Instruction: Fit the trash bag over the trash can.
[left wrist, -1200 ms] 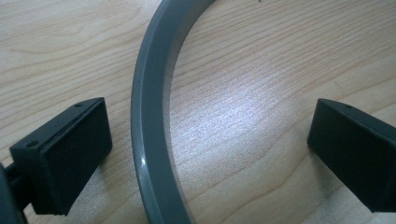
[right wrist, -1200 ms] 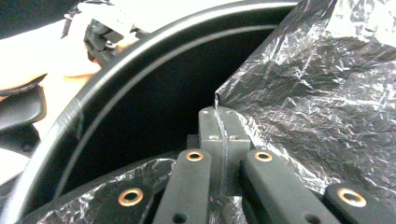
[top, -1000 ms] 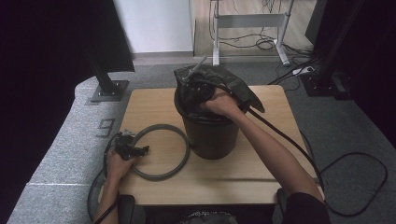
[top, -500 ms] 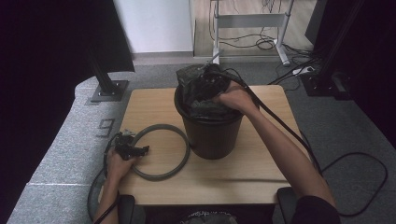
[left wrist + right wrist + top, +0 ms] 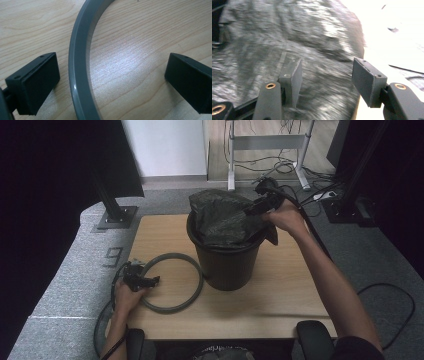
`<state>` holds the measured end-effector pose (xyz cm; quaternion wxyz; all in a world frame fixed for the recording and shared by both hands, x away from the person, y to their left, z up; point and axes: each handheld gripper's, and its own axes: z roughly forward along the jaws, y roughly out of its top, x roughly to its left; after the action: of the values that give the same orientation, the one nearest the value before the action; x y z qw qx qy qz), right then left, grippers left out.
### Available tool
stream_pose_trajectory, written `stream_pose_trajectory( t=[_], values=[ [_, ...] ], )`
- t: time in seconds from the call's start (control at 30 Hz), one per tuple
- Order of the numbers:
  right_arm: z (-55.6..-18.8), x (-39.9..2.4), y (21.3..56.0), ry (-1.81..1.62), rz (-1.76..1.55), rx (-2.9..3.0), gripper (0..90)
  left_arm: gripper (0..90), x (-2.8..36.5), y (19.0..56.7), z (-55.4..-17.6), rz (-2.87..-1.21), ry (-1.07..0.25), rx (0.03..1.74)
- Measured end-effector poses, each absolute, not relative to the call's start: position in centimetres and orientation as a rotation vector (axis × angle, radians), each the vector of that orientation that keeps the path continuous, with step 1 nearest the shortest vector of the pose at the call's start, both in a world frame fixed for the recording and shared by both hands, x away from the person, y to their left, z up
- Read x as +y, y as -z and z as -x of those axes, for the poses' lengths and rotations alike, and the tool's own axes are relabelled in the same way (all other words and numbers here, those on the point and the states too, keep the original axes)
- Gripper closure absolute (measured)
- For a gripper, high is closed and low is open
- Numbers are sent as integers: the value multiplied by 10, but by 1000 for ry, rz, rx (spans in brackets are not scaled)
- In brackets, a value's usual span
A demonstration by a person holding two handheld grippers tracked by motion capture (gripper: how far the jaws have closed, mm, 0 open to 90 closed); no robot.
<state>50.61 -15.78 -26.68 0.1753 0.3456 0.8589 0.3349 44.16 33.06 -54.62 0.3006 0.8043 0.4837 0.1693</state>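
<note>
A light wooden table (image 5: pixel 280 305) carries a dark bin (image 5: pixel 227 265) and, just beside it, a grey ring (image 5: pixel 172 306).

One readable sign: digit "9" (image 5: pixel 113 256), dark figure on grey floor mat (image 5: pixel 75 285), at about 9 o'clock from black bin (image 5: pixel 227 265), just off left edge of wooden table (image 5: pixel 280 295). No lettering, label or brand legible on bin, black bag (image 5: pixel 222 217), grey ring (image 5: pixel 172 282) or either gripper. Nothing readable in left gripper view or right gripper view.
</note>
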Motion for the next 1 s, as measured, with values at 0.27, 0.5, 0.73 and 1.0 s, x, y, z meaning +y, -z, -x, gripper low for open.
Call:
stream_pose_trajectory(
  t=[0.27,0.5,0.73,1.0],
  values=[
    [-516,-182,278,-904,-1079,2379,455,0,330,546,-442,-2135,-450,1283],
    [-516,-181,284,-898,-1059,2409,697,0,330,546,-442,-2134,-450,1283],
    [-508,-168,258,-899,-1002,2375,851,0,330,546,-442,-2134,-450,1283],
    [-505,-132,268,-910,-906,2487,848,0,330,546,-442,-2135,-450,1283]
  ],
)
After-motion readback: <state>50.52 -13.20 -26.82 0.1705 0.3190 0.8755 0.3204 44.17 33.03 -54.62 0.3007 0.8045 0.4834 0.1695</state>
